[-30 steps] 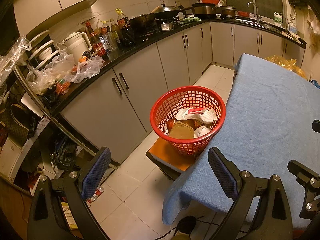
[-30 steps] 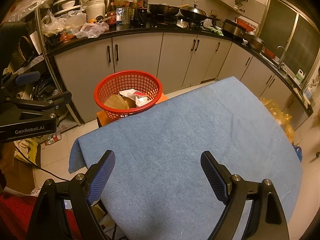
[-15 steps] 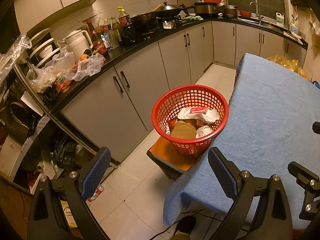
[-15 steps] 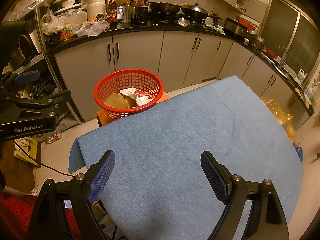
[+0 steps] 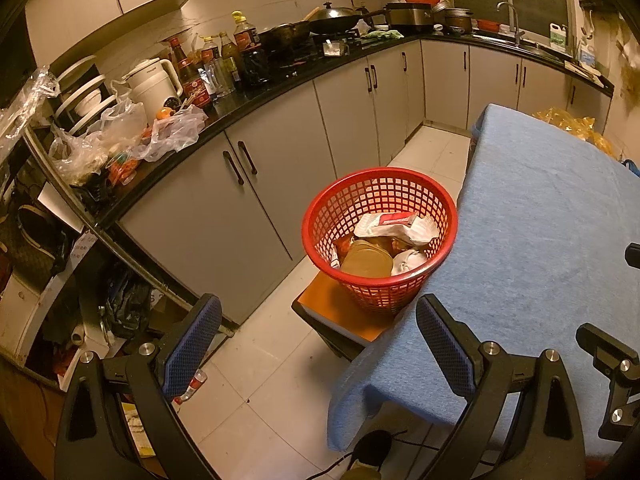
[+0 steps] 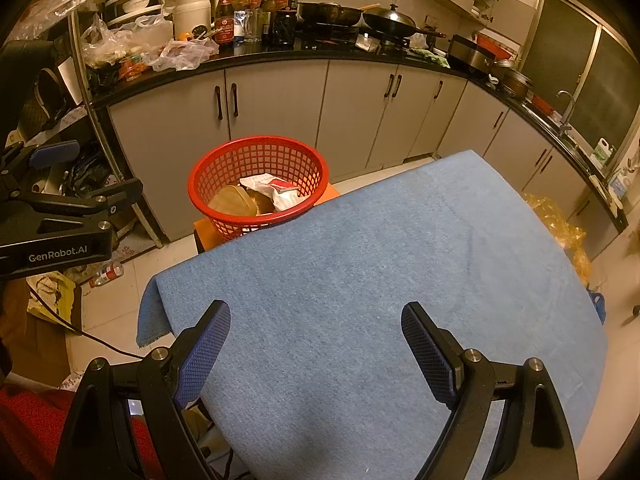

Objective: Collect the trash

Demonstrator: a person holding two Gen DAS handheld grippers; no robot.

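Note:
A red plastic basket (image 5: 320, 216) (image 6: 200, 184) stands on an orange stool (image 5: 340, 314) at the table's far left corner. It holds trash: a white wrapper (image 5: 396, 228) (image 6: 276, 194), a tan lid (image 5: 366, 262) (image 6: 232, 200) and other scraps. My left gripper (image 5: 318, 340) is open and empty, held above the floor and the table's near corner. My right gripper (image 6: 316, 348) is open and empty above the blue tablecloth (image 6: 380, 272). The left gripper also shows at the left of the right wrist view (image 6: 56, 220).
Grey kitchen cabinets (image 5: 280, 168) with a cluttered black counter (image 5: 224, 120) run behind the basket. A small bottle (image 5: 192, 386) and papers lie on the tiled floor. Yellow plastic bags (image 6: 564, 232) sit beyond the table's far right. A cable (image 6: 92, 338) runs over the floor.
Both views have drifted slightly; the basket sits a little lower and more to the right in the left wrist view. Both grippers stay open and empty.

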